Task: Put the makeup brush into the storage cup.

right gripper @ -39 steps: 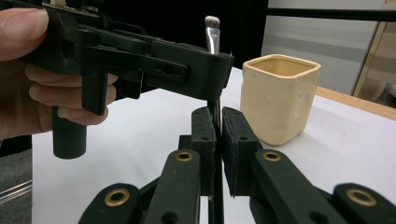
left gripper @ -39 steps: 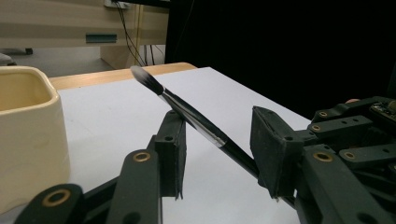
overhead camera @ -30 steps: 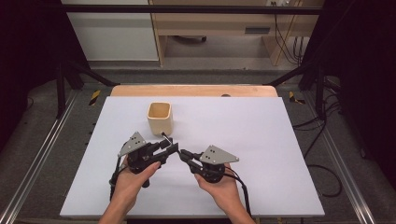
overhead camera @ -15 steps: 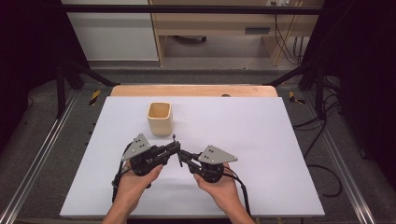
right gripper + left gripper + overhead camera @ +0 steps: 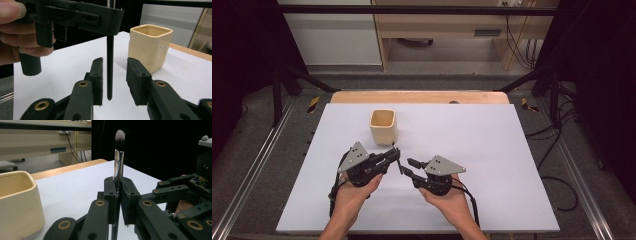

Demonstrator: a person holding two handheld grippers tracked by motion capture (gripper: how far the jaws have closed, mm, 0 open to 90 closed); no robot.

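Brush [image 5: 119, 157] clamped upright in left hand-held gripper [image 5: 118, 195].

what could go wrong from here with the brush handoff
1. The left gripper is shut on the brush, which stands upright. The right gripper is open with the handle tip between its jaws but untouched; if the left lets go before the right closes, the brush would likely drop onto the table.
2. The two grippers sit very close in the high view, so their jaws may knock together.
3. The cup stands just behind them; a swing forward might tip it.
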